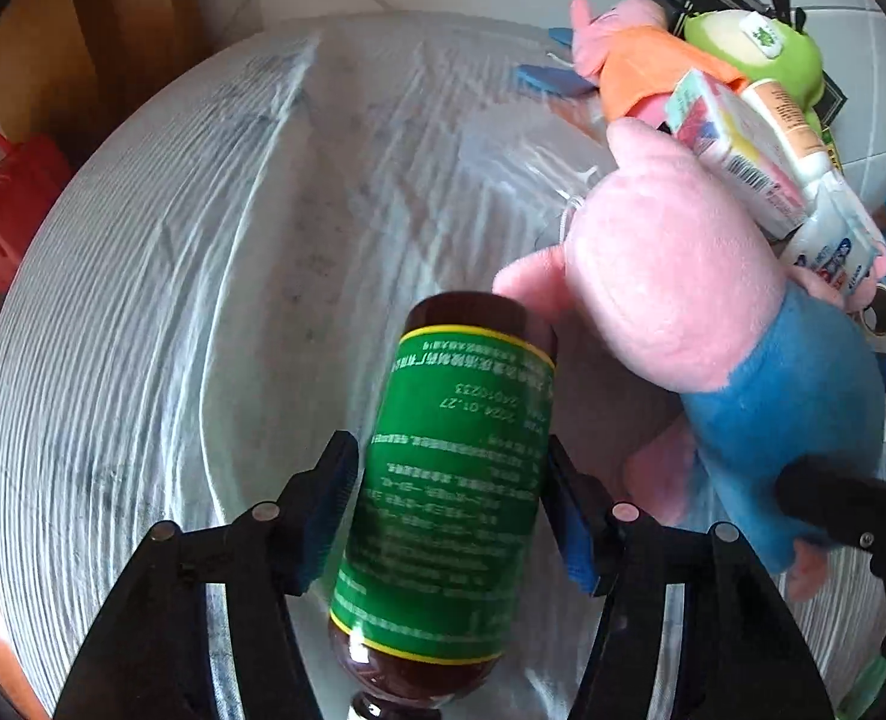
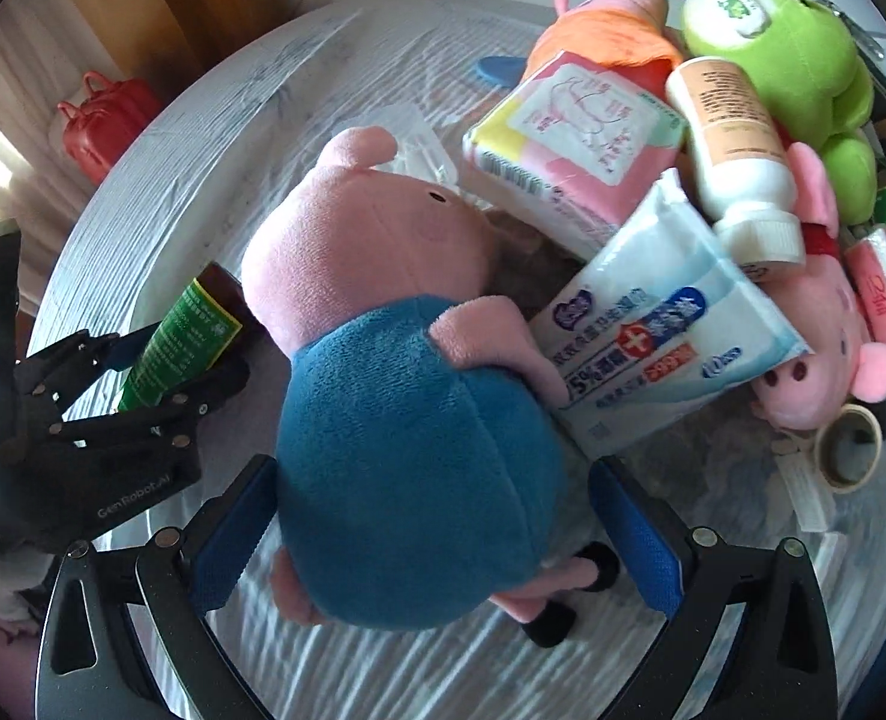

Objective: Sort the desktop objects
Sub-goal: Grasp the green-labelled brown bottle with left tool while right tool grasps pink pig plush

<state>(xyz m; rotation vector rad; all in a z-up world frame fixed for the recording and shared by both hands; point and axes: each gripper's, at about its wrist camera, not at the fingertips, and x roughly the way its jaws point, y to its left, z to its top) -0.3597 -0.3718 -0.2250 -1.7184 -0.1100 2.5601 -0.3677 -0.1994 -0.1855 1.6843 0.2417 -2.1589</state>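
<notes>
- I am bringing my left gripper [image 1: 449,516] down around the bottle [image 1: 443,480]; the blue pads sit at both sides of its green label, seemingly touching, so I judge a grip is forming.
- The bottle is lying tilted on the worktop [image 1: 173,300], just beside the pig [image 2: 395,420].
- I am holding my right gripper [image 2: 431,534] wide open, straddling the pig's blue body with gaps at each pad: nothing held.
- Remaining items are piling up on the far right side, awaiting sorting.
</notes>
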